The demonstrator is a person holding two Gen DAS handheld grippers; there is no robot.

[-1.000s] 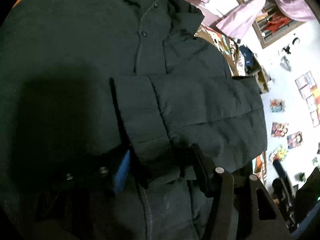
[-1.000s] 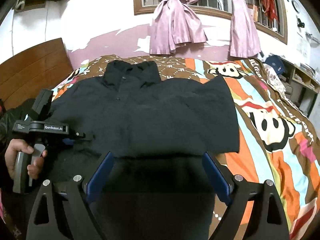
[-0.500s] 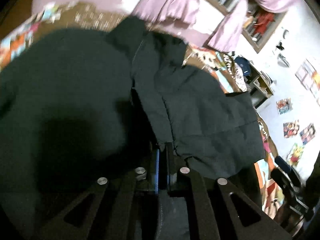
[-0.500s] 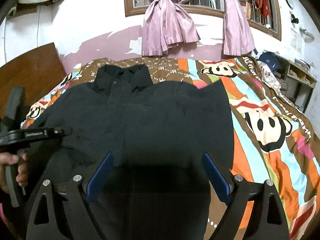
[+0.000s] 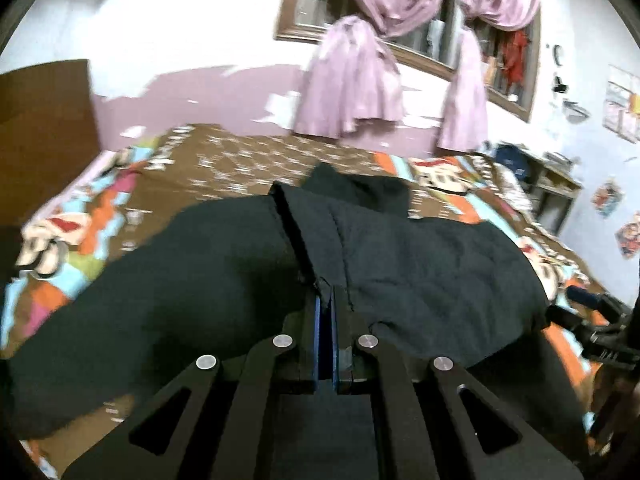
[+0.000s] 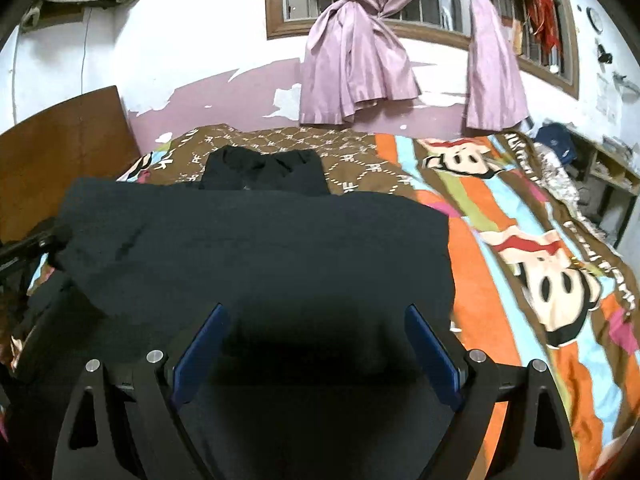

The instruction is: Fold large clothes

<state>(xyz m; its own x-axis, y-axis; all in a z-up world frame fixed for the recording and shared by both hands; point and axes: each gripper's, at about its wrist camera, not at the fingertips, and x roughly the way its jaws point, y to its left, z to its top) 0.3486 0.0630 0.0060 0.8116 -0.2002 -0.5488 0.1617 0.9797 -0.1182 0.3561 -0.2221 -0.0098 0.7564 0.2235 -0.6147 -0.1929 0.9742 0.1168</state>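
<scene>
My left gripper is clenched on an edge of the dark padded jacket, lifting it off the cartoon-print bedspread; this looks like the fold of one side across the body; my right gripper hangs released over the jacket's near part, gripping nothing. Next, I judge, the pinched edge must be carried across and laid flat, the free tongs steadying the cloth. Which edge I hold is hard to tell; the hem is hidden beneath both tools; the left view is blurred.
</scene>
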